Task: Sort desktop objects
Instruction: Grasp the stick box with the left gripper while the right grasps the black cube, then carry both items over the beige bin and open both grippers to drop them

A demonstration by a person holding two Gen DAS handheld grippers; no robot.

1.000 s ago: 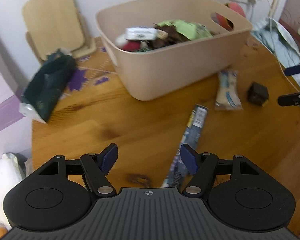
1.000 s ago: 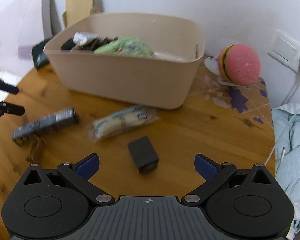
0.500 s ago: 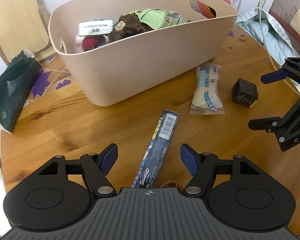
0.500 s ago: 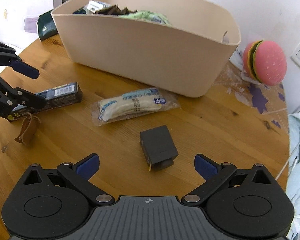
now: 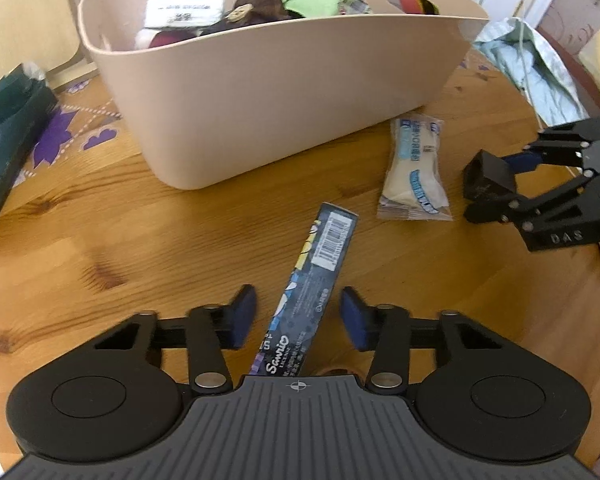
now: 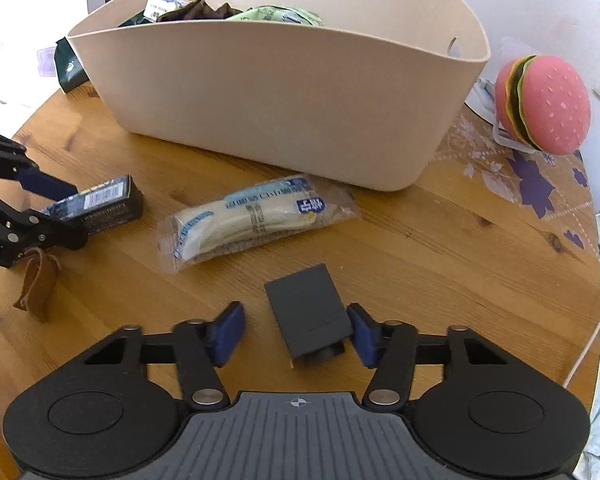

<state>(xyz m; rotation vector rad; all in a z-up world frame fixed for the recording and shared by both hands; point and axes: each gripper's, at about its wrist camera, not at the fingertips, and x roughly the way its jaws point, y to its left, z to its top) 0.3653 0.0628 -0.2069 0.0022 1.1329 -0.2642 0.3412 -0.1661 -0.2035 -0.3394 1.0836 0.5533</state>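
A beige bin (image 5: 284, 76) holding several items stands on the round wooden table; it also shows in the right wrist view (image 6: 284, 92). My left gripper (image 5: 298, 316) is open, its pads either side of a long dark box (image 5: 312, 292) lying flat, not touching it. My right gripper (image 6: 296, 332) is open around a small black box (image 6: 308, 316); the right pad is close to its side. A wrapped snack (image 6: 252, 220) lies between the two boxes, in front of the bin. Each gripper shows in the other's view: the right one (image 5: 500, 188) and the left one (image 6: 56, 212).
A brown leather strap (image 6: 36, 280) lies by the left gripper. A pink burger toy (image 6: 544, 104) sits at the back right, a dark green pouch (image 5: 8, 136) at the back left. Light blue cloth and a white cable (image 5: 540, 64) hang off the right table edge.
Both grippers have moved forward and down. The left pads now flank the long dark box; the right jaws have narrowed around the small black box.
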